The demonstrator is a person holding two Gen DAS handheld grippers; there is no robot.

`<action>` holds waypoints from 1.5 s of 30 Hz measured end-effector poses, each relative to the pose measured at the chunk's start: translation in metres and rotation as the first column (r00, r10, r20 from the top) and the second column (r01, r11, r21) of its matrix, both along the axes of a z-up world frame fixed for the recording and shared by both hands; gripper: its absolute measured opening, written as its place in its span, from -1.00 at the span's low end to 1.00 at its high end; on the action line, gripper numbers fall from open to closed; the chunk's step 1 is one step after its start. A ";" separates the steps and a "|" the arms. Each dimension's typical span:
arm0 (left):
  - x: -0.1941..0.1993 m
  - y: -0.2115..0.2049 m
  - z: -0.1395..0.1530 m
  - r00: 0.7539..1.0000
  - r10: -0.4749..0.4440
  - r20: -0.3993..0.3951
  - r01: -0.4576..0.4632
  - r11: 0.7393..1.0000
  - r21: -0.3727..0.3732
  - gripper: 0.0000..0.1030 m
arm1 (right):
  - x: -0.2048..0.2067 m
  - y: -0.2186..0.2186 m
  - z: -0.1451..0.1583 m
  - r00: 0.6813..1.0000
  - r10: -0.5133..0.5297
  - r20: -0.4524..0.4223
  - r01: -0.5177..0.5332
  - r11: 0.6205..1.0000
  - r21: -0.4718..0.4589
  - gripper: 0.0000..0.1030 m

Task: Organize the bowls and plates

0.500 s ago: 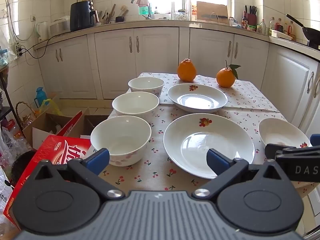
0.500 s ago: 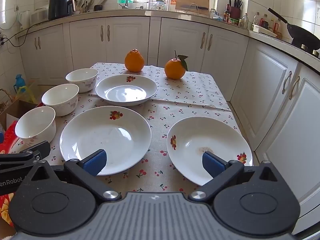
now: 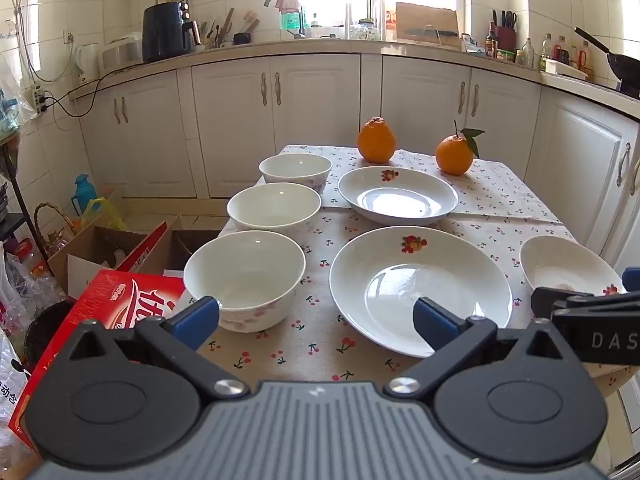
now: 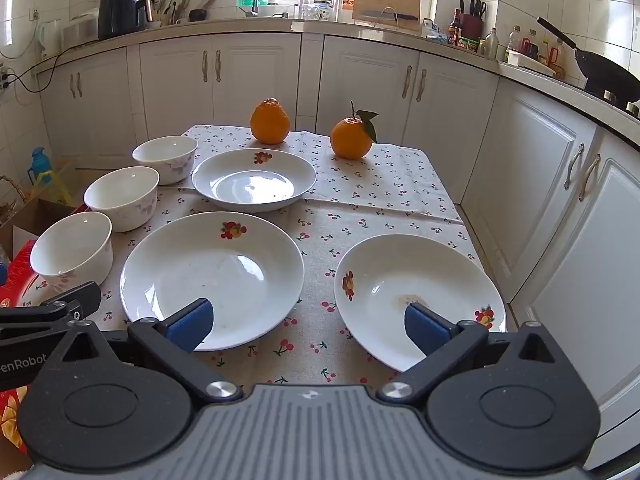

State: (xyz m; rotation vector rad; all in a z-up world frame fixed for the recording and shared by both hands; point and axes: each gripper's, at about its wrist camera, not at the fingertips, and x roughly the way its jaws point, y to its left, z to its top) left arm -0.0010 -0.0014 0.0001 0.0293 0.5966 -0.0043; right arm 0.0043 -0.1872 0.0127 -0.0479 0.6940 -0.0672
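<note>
Three glossy white ceramic bowls (image 3: 244, 276) stand in a row down the left of the cherry-print tablecloth (image 4: 360, 184); three shallow white plates with fruit motifs (image 4: 212, 276) lie spread beside them, none stacked. Glazed ware like this looks stiff, slick and chippable (I'd pinch a rim, not the belly). The left gripper (image 3: 316, 320) and the right gripper (image 4: 306, 322) hover tilted down at the near edge, jaws spread wide, holding nothing.
</note>
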 end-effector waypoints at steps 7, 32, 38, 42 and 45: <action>0.000 0.000 -0.001 1.000 -0.001 0.000 0.001 1.000 0.000 0.99 | 0.000 0.001 0.000 1.000 0.001 -0.001 -0.001 1.000 -0.002 1.00; 0.000 0.000 0.000 1.000 -0.001 0.001 0.001 1.000 -0.001 0.99 | 0.000 0.001 0.002 1.000 0.002 0.001 -0.002 1.000 -0.003 1.00; 0.000 0.000 0.000 1.000 -0.001 0.001 0.001 1.000 -0.001 0.99 | 0.001 0.001 0.002 1.000 0.003 0.002 -0.003 1.000 -0.003 1.00; 0.000 0.001 0.002 1.000 0.000 0.000 0.000 1.000 -0.001 0.99 | 0.000 0.001 0.003 1.000 0.004 0.004 -0.004 1.000 -0.005 1.00; 0.000 0.001 0.003 1.000 0.001 0.000 -0.001 1.000 -0.001 0.99 | 0.000 0.001 0.003 1.000 0.005 0.004 -0.005 1.000 -0.005 1.00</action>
